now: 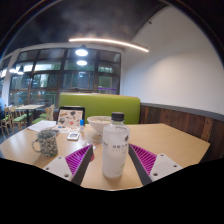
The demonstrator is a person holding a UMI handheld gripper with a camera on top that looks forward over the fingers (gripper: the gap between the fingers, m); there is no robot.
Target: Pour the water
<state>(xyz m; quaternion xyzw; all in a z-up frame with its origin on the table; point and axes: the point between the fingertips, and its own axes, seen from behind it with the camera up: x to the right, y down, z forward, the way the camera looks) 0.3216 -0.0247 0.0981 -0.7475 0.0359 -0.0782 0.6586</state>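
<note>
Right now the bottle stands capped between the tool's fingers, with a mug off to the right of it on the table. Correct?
Not quite. The gripper view shows the mug to the left of the bottle, not the right. The rest holds: the bottle stands capped between the fingers of the tool, on the table.

A light wooden table [170, 140] is seen. On it are set a clear bottle [116, 148] with a white cap, a patterned mug [46, 142], a pale bowl [98, 125], and papers [45, 126] by a small card [72, 135].
</note>
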